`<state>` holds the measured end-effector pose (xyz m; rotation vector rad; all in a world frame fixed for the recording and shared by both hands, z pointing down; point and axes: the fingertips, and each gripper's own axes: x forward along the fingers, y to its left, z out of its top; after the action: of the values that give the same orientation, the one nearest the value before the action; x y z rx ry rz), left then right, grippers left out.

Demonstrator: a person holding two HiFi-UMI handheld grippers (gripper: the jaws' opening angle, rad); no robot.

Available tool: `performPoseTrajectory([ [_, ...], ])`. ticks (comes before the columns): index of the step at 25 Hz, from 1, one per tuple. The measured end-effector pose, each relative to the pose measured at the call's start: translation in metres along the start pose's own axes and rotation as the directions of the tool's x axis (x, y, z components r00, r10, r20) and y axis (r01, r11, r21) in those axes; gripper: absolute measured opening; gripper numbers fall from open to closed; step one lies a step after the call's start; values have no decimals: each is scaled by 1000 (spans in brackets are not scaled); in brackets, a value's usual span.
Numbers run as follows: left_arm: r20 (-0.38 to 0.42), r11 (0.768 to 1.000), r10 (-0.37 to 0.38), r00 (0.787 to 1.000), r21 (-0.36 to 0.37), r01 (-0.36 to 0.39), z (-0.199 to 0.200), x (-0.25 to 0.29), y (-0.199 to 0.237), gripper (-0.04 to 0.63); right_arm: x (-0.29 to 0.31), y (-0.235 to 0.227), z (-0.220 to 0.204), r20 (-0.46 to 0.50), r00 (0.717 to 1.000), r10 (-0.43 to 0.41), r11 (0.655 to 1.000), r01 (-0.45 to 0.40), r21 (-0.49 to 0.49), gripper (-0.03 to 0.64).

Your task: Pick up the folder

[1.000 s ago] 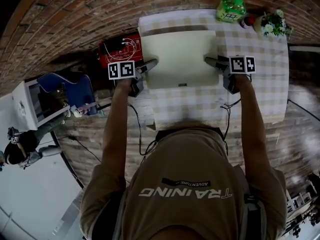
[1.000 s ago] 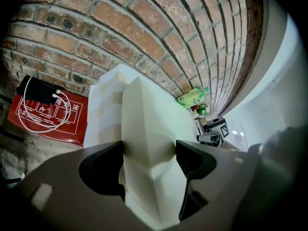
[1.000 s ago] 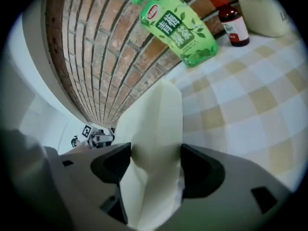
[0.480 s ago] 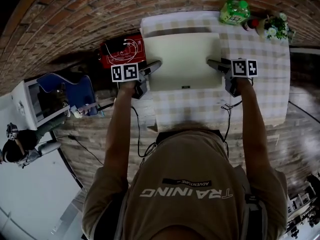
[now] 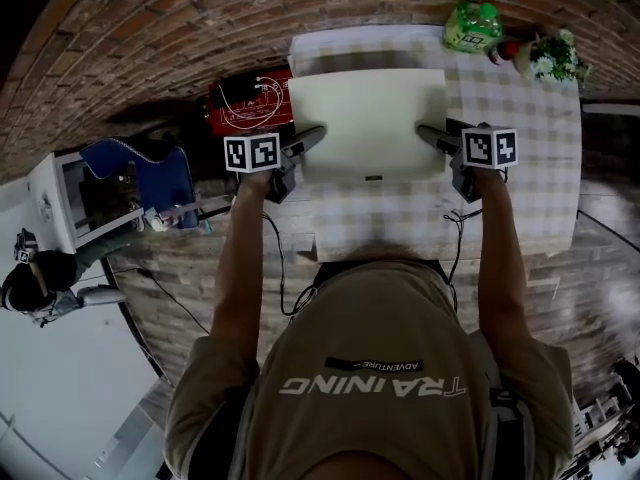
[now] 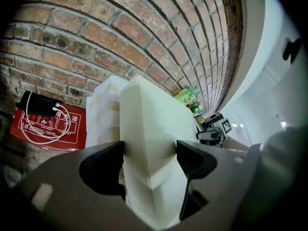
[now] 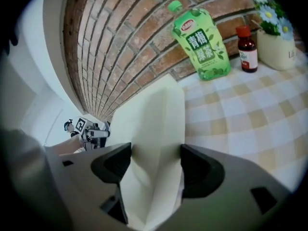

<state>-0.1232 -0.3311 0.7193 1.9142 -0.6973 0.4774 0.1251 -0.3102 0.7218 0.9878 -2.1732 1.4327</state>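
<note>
The folder is a flat cream rectangle held level above the checked table. My left gripper is shut on its left edge and my right gripper is shut on its right edge. In the left gripper view the folder fills the gap of my left gripper, both pads pressed to it. In the right gripper view the folder runs likewise through my right gripper. Each gripper shows in the other's view across the folder.
A green drink bottle, a small dark bottle and a pot of white flowers stand at the table's far edge by the brick wall. A red case with a white cable lies left of the table, a blue chair further left.
The folder with both grippers on it has drifted slightly right and up in the head view. Both grips are unchanged.
</note>
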Motion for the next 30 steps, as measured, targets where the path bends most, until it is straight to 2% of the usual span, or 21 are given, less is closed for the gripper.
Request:
performPoseTrajectory([
  [3,26,998,6,1000,60,-7,4,-7,-10,333,-11,13,9,29,999,-19,997,21,-73,288],
  [6,94,995,16,995,102,-25,9,-22,-21,333,-25,27,16,82,996,-35,989,46,-138,288],
  [13,247,985,-16,969,173,-27,34,-59,-53,333,-57,68,39,213,977,2,973,48,-227,288],
  [20,345,951,-26,938,297,-83,76,-100,-95,333,-88,107,72,298,954,26,949,70,-306,288],
  [23,380,937,-47,924,338,-92,98,-117,-110,333,-104,132,98,356,933,50,923,93,-373,288],
  [30,477,890,-88,875,433,-146,141,-164,-146,334,-135,182,146,427,899,100,857,141,-496,288],
])
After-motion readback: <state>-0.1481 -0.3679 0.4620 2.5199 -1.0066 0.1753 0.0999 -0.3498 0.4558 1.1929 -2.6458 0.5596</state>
